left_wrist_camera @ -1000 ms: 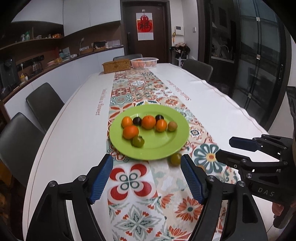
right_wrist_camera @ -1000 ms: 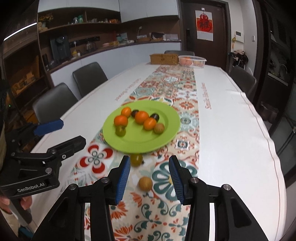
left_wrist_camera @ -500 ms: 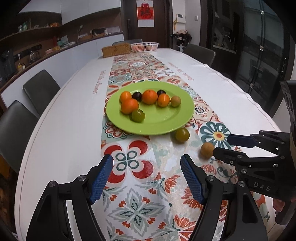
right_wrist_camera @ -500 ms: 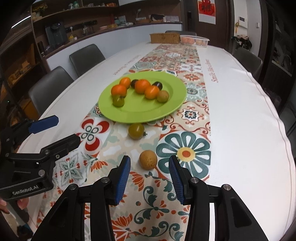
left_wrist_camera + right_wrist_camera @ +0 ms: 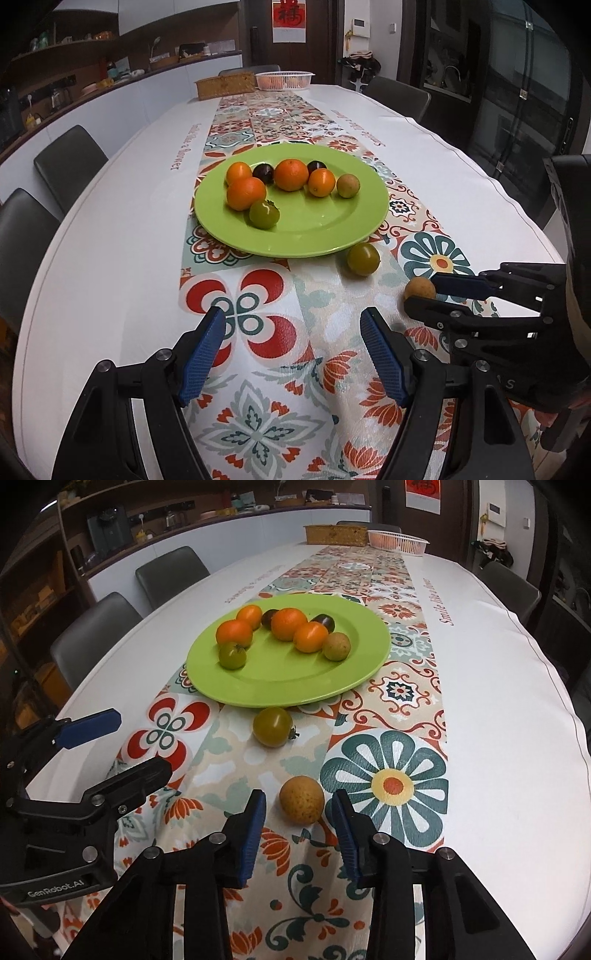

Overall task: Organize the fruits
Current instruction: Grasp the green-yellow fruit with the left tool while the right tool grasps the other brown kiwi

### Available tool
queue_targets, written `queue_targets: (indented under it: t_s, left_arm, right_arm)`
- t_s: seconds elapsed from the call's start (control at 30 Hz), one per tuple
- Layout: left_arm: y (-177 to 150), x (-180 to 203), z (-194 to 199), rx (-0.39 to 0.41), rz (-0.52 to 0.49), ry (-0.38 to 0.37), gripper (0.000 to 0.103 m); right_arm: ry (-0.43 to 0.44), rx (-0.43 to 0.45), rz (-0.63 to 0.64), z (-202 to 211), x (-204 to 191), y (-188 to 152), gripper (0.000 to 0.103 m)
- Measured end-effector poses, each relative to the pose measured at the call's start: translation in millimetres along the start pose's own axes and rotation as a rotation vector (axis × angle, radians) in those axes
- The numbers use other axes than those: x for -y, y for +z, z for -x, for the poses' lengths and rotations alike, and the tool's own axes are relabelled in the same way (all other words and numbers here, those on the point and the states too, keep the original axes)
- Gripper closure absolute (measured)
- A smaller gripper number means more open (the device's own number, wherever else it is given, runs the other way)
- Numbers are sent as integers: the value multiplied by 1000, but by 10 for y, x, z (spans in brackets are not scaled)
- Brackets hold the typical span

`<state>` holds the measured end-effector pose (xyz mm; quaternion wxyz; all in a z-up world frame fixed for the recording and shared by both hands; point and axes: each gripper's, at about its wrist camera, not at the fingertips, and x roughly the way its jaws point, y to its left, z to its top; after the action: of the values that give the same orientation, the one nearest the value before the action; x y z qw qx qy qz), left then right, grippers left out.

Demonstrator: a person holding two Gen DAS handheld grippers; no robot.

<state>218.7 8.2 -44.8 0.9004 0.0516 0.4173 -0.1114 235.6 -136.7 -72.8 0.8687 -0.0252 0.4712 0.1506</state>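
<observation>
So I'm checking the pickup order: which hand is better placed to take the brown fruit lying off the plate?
The right. The right gripper has been closing, and its fingers already flank the brown fruit without touching it. The left gripper stands open over bare cloth, off to the side.

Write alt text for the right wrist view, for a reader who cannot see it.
The right gripper has its jaws either side of a tan fruit on the patterned runner, closing in but not yet touching. Beyond it lie a green tomato and a green plate of fruit; the left gripper is at left.
</observation>
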Motion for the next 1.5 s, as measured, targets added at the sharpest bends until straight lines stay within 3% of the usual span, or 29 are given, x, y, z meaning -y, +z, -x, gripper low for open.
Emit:
queue_targets:
  t_s: [0.2, 0.4, 0.63, 0.83, 0.97, 1.5]
  left_arm:
    - [3, 10, -18, -1, -2, -1, 28]
    - [45, 104, -67, 7, -29, -8, 28]
    - [134, 252, -167, 24, -19, -69, 30]
    - [247, 362, -306, 10, -11, -119, 42]
    - [304, 422, -426, -14, 2, -129, 55]
    - [368, 532, -618, -56, -16, -64, 76]
  right_arm:
    - [10, -9, -1, -56, 11, 6, 75]
    - [20, 19, -34, 19, 96, -30, 76]
    - [13, 49, -144, 132, 348, -78, 75]
    - [-10, 87, -194, 239, 516, -102, 75]
    - [-4, 104, -219, 281, 596, -112, 75]
    - [32, 125, -255, 272, 692, -112, 75]
